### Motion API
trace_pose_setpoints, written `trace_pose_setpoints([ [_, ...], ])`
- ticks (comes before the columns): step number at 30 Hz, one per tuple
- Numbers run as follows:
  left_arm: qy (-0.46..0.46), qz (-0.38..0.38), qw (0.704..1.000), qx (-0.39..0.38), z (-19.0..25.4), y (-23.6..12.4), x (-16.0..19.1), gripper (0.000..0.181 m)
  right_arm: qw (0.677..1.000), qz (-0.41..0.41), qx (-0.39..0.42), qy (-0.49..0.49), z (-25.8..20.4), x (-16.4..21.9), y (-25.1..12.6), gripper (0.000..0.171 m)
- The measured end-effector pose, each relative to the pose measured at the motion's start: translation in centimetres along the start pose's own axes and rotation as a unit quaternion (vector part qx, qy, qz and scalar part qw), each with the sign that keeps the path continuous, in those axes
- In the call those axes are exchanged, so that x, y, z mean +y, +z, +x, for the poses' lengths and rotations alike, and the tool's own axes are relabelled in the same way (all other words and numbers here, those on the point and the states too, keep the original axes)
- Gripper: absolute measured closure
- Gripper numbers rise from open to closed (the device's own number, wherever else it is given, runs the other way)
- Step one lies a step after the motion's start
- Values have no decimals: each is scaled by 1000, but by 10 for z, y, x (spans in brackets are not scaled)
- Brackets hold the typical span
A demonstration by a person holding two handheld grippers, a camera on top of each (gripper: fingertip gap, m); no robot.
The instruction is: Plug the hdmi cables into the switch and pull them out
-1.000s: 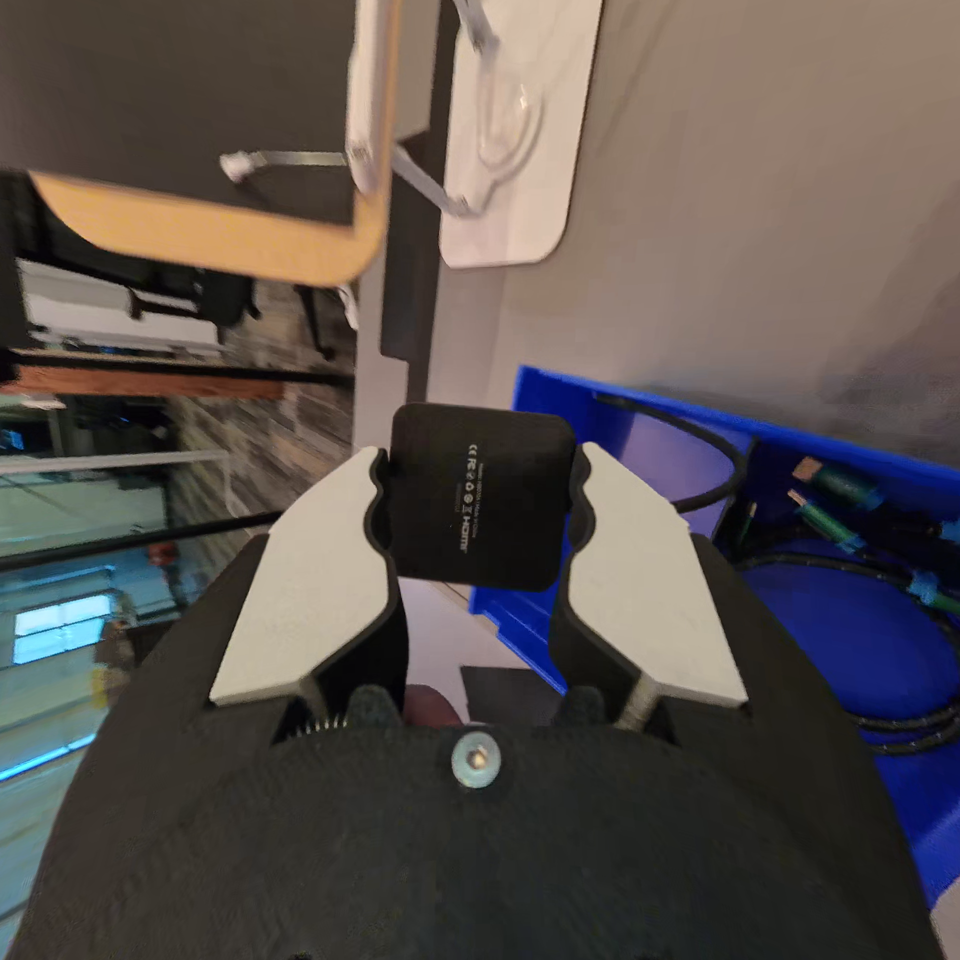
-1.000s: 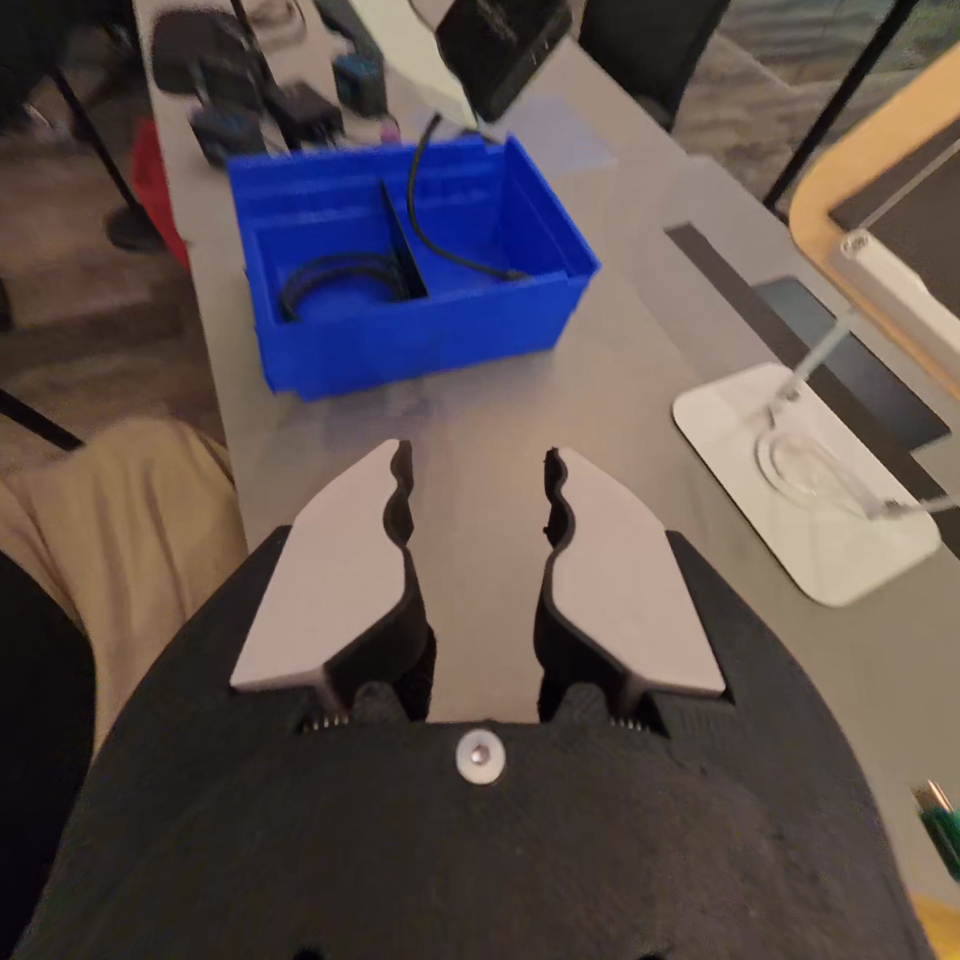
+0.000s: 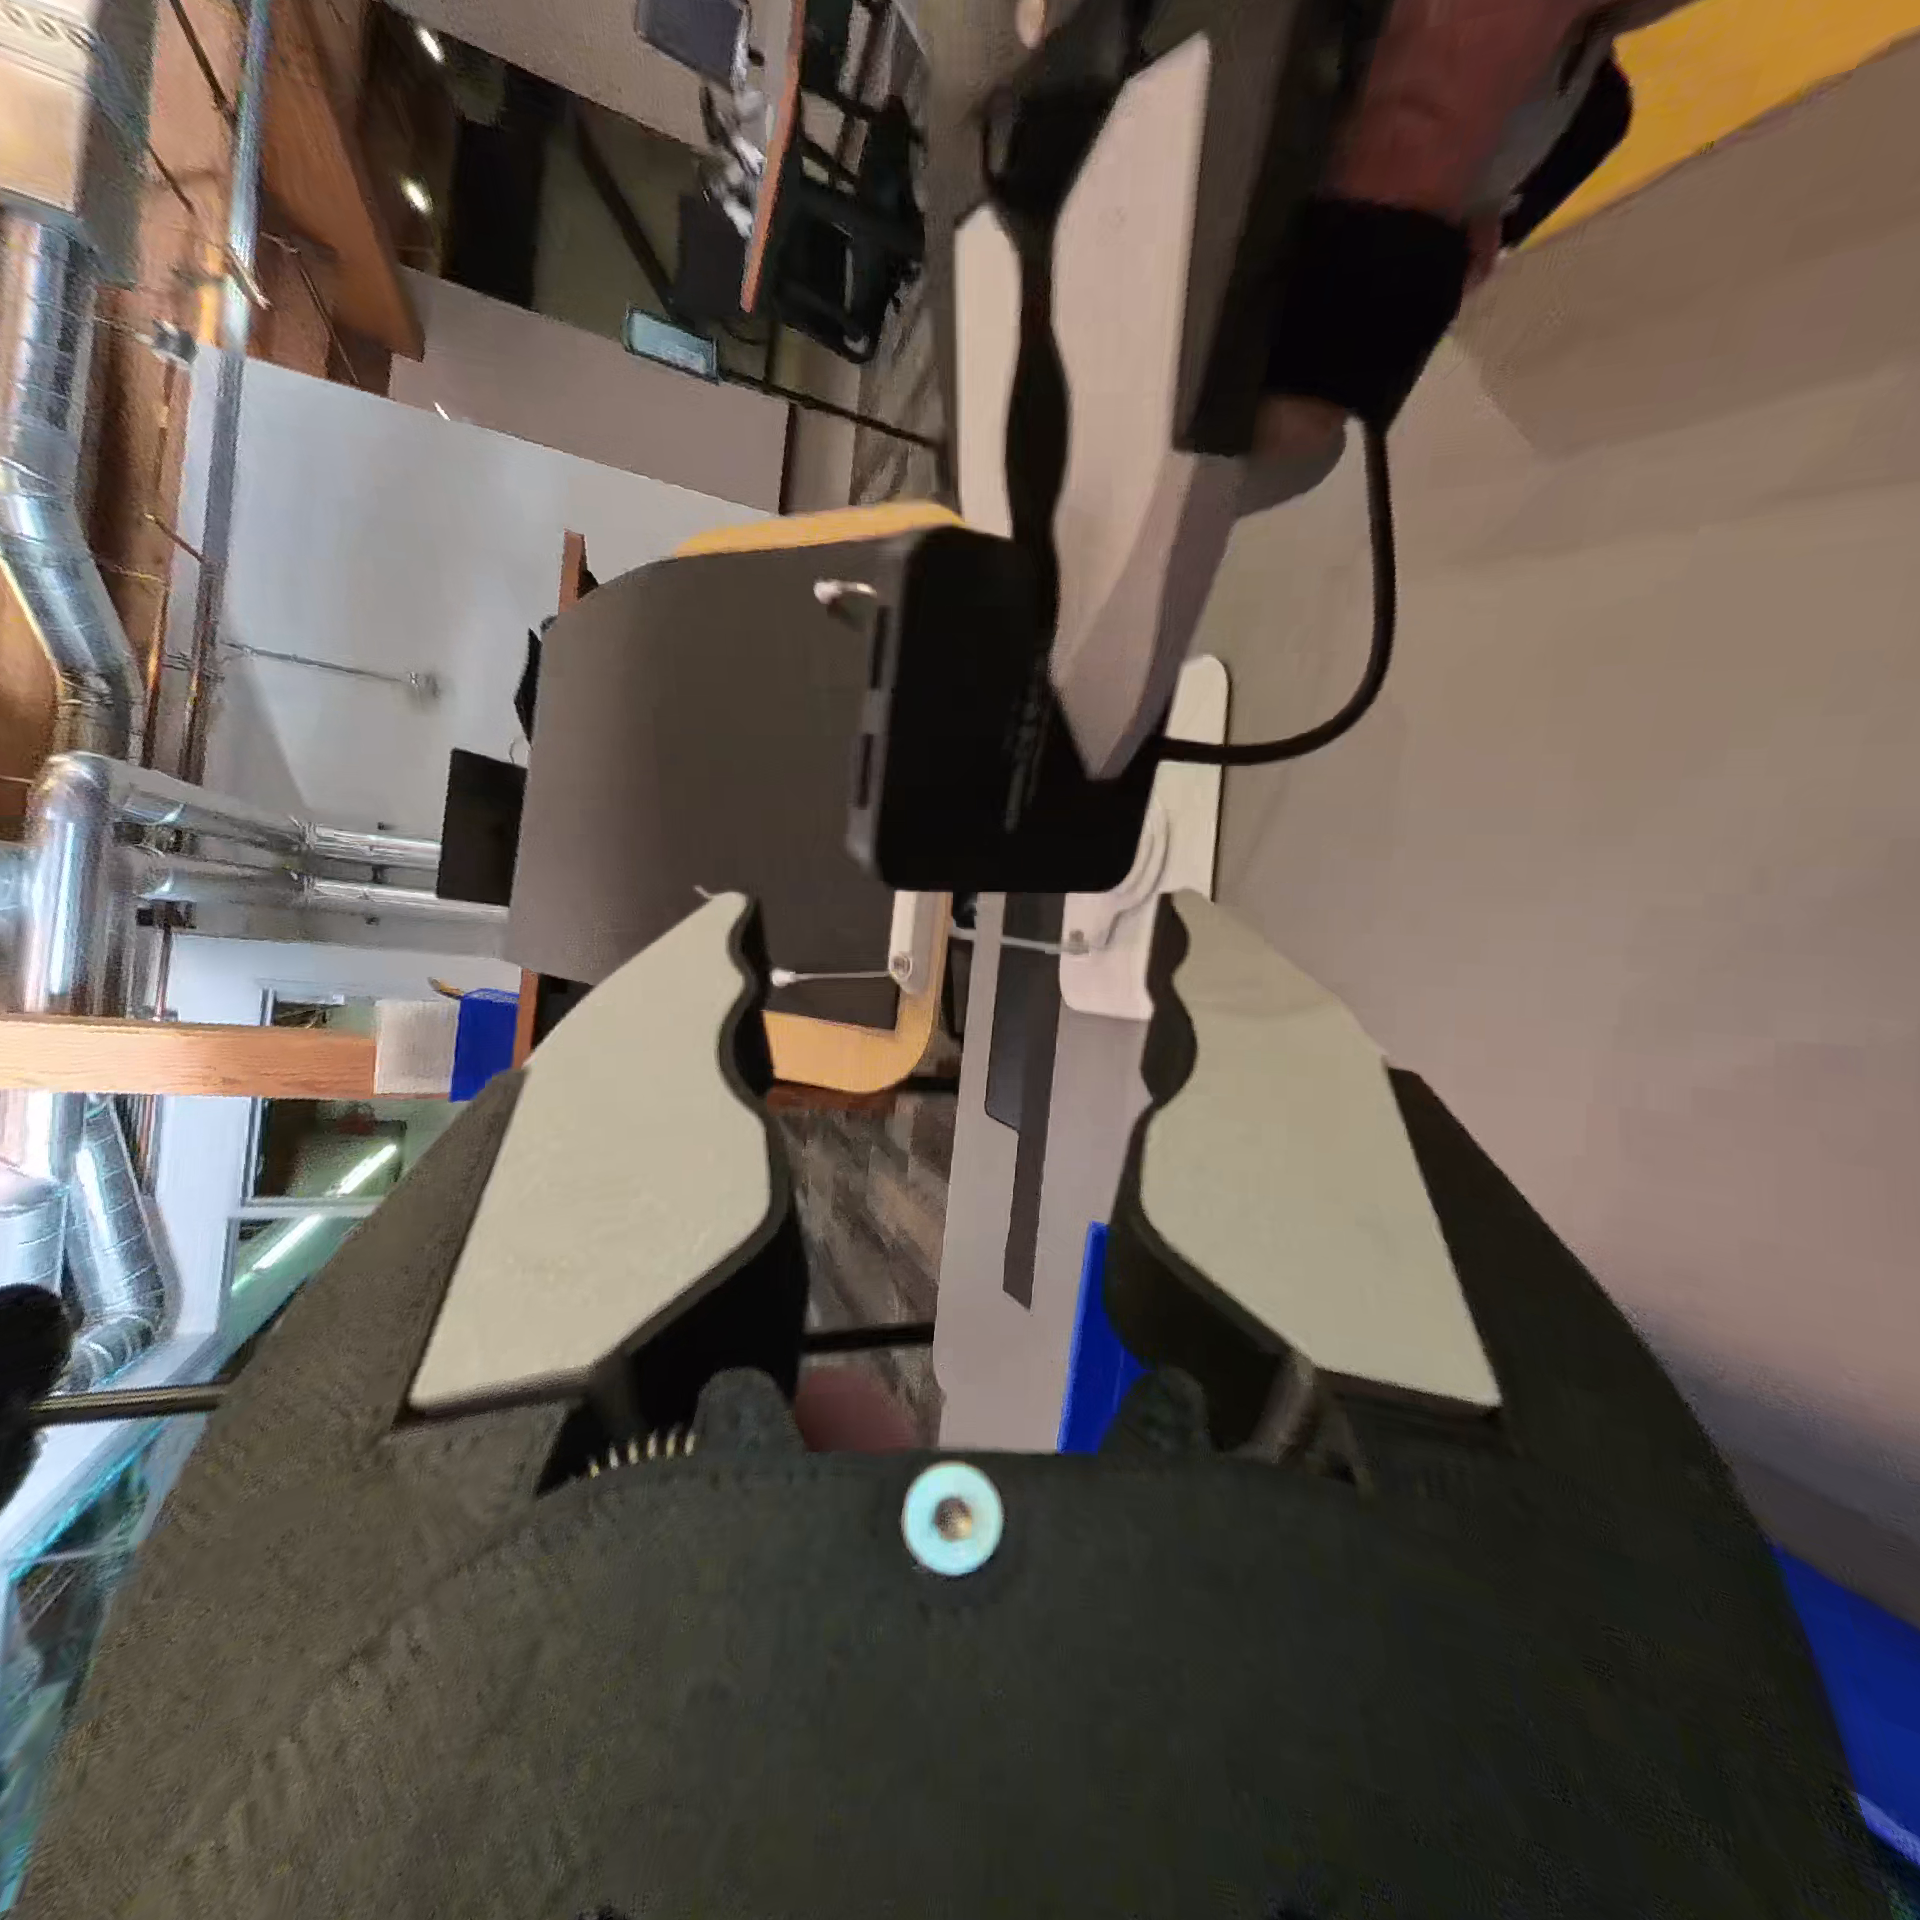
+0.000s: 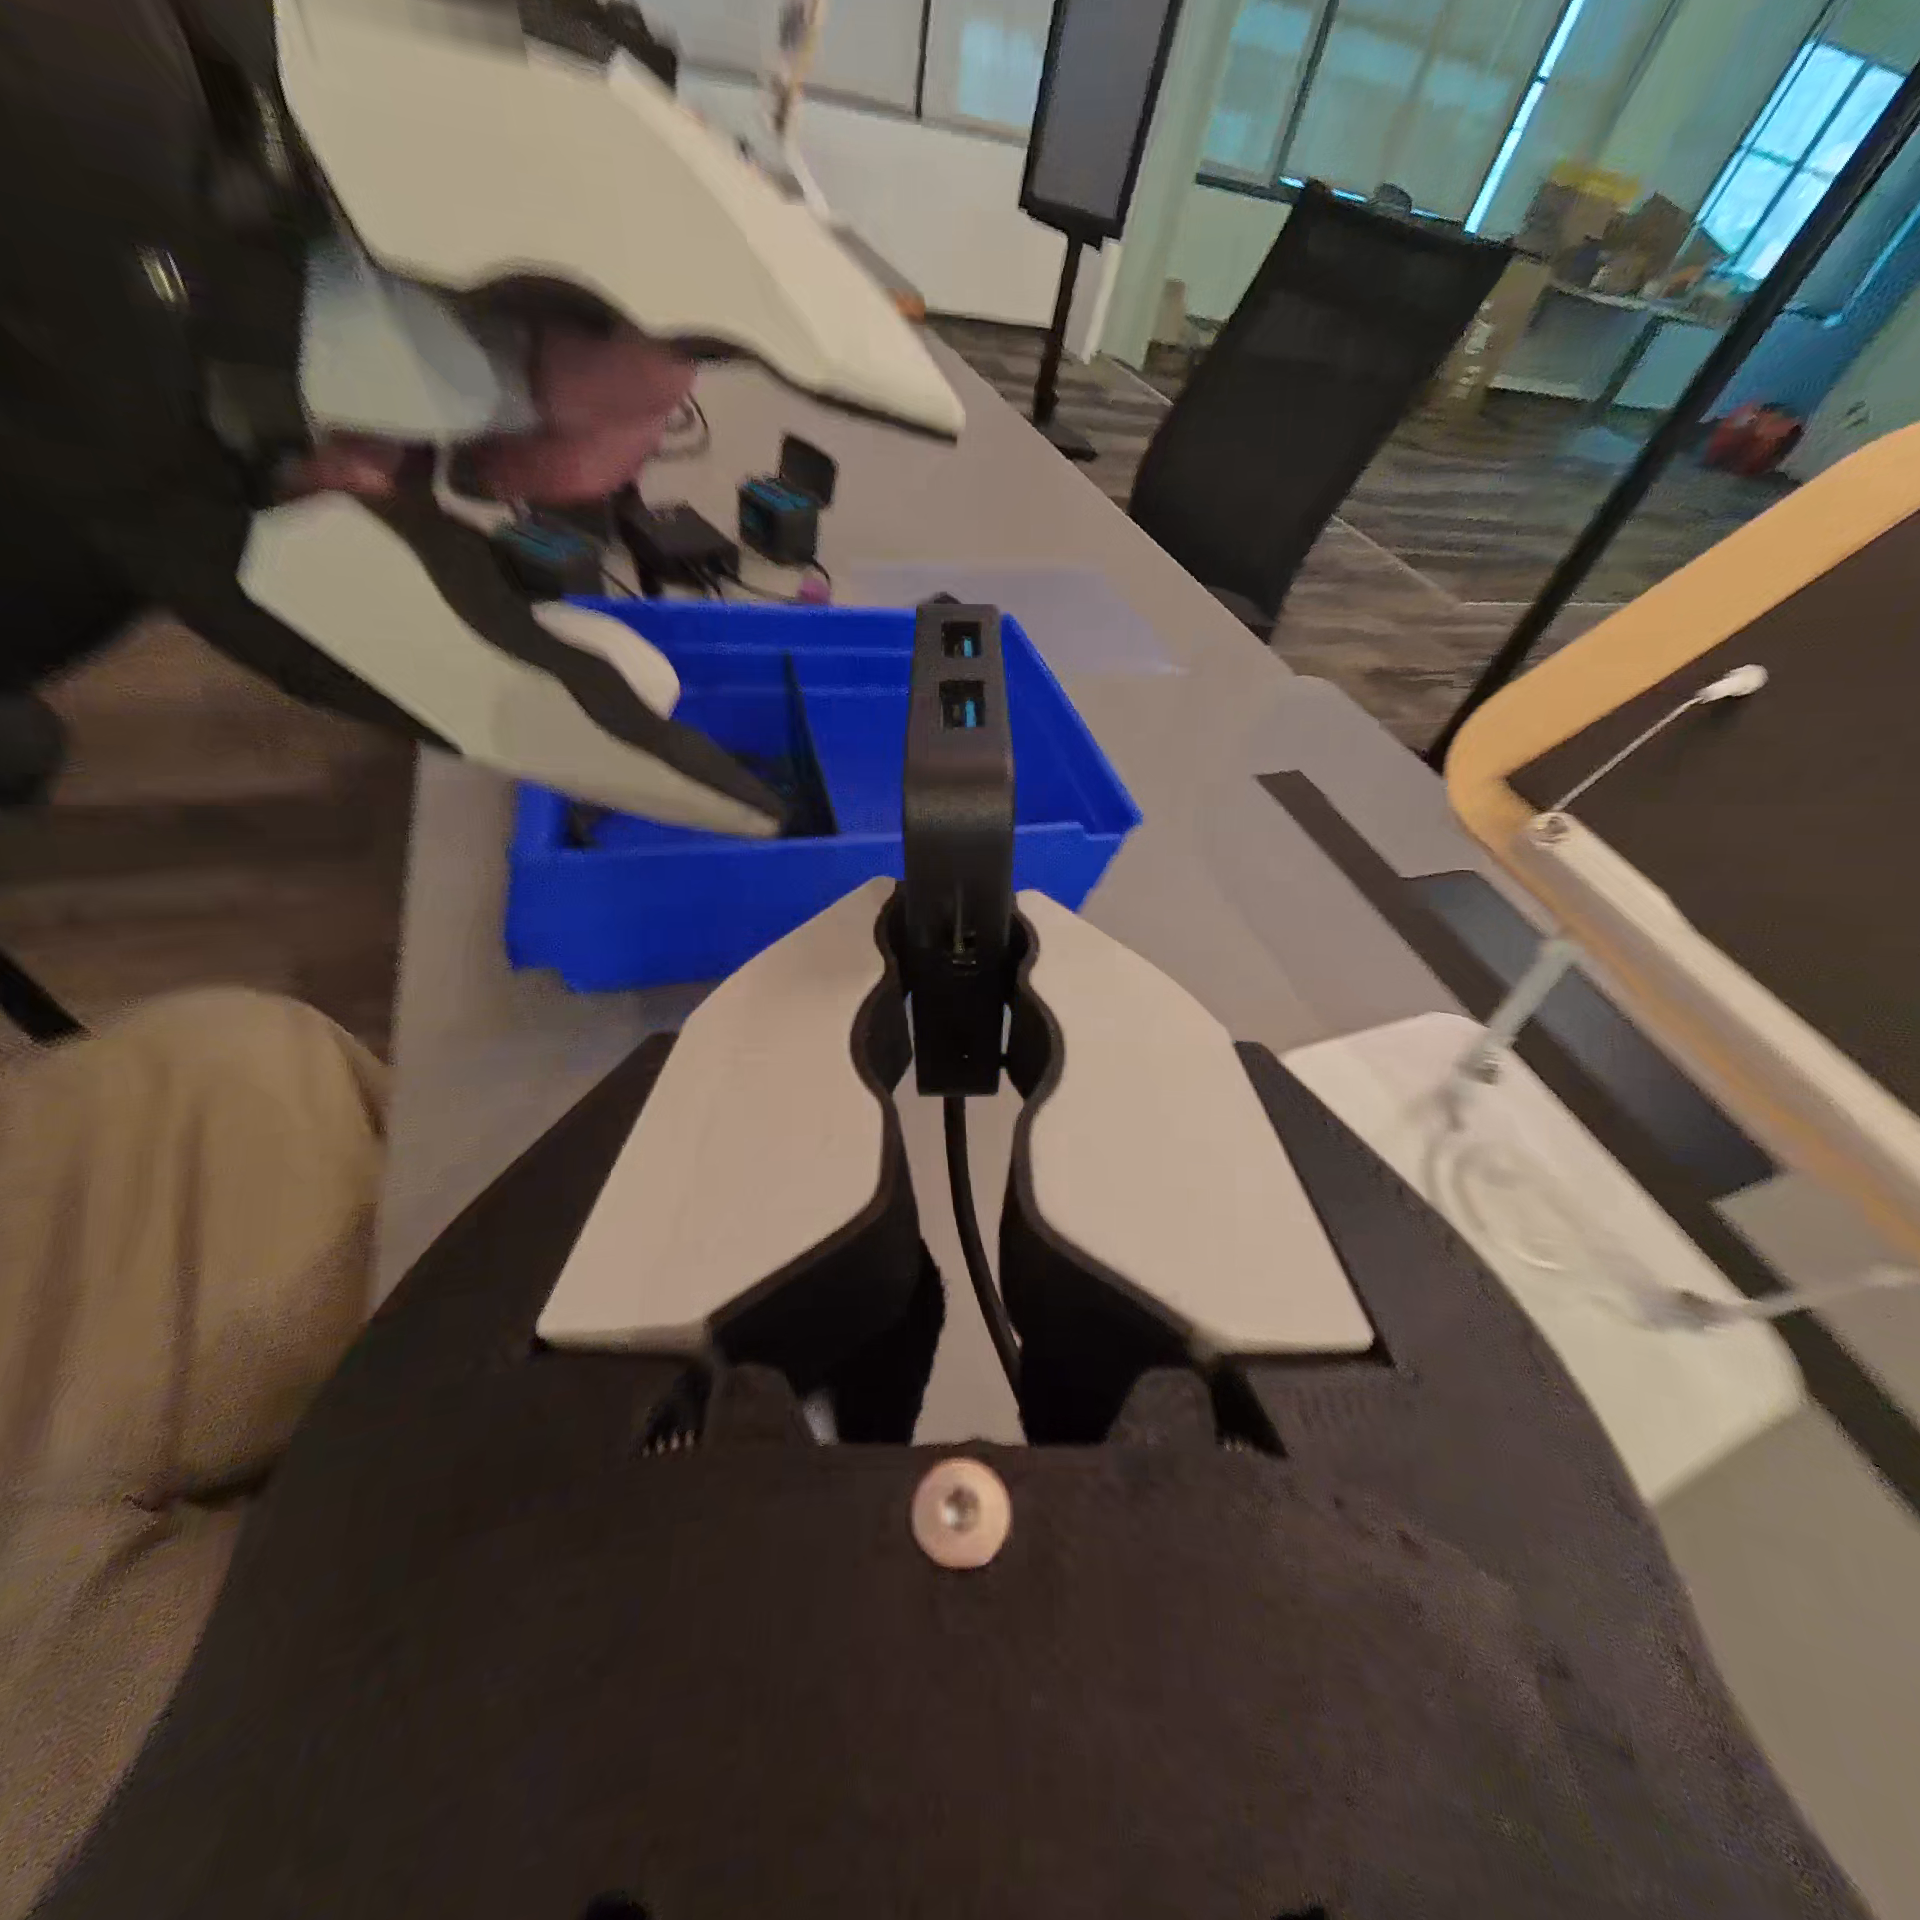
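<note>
The right gripper (image 4: 956, 951) pinches the black switch (image 4: 956, 821) above the counter (image 4: 1195, 914); the left gripper (image 3: 961, 971) is spread, empty.

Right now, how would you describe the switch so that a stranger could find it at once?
Start at the blue bin on the grey table. In front of it, the right hand-held gripper is clamped on a small black box, the switch. It stands on edge with two blue-lined ports facing up and one thin black cable trailing from its lower end.
</note>
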State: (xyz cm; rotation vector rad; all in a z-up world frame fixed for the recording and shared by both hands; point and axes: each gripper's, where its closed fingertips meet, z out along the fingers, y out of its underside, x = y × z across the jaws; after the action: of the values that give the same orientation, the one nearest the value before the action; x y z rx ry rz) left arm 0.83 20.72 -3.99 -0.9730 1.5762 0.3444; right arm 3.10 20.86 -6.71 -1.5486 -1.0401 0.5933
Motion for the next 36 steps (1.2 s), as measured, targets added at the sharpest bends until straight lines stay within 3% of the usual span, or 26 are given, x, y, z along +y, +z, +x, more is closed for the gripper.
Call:
trace_pose_setpoints([
  [5, 13, 0, 1000, -6, -2, -1, -3, 121, 990, -46, 51, -123, -2, 10, -4, 158],
  [9, 24, 9, 999, 40, 19, 5, -9, 129, 975, -81, 48, -202, -16, 18, 0, 158],
  [14, 23, 8, 995, 102, 47, 10, -8, 163, 955, -121, 60, -265, -21, 25, 6, 157],
  [20, -148, 17, 985, 91, 45, 18, 3, 168, 952, -89, 142, -257, 0, 10, -7, 122],
  [24, -317, 52, 941, 108, 44, 21, 6, 168, 937, -91, 171, -290, 4, 11, -10, 102],
  [31, -555, 147, 806, 142, 33, 15, -10, 167, 910, -109, 204, -345, 1, 21, 6, 70],
  [36, -631, 188, 734, 168, 40, 12, -27, 168, 906, -117, 244, -326, 10, 25, 10, 70],
])
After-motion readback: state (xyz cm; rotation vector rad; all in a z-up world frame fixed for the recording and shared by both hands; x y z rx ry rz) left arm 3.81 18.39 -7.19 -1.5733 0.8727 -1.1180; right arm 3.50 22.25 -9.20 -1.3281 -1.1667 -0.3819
